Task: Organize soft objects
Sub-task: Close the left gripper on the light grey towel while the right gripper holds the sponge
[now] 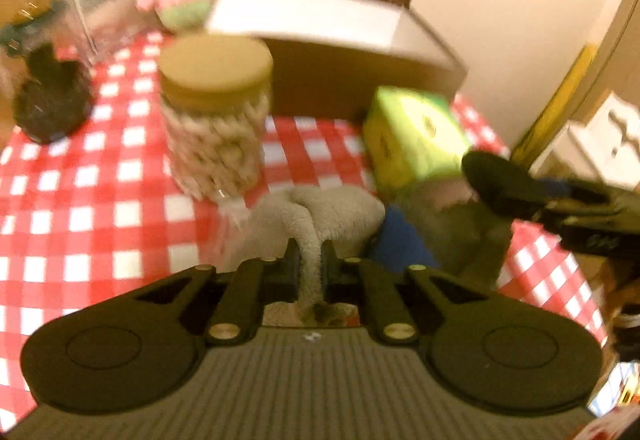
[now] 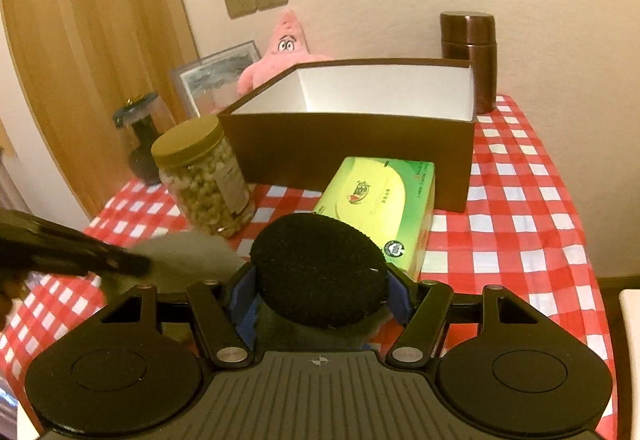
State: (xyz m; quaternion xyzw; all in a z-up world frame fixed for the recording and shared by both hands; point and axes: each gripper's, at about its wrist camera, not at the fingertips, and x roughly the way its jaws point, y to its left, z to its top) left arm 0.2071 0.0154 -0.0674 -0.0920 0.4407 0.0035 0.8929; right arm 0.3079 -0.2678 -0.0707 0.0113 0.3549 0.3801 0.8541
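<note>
Behind the black pad (image 2: pixel 320 276), the right tool (image 2: pixel 322 304) hides its grip.

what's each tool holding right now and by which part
Left tool: shut on a thin fold of the grey cloth. Right tool: clamps the black round pad across its sides.
</note>
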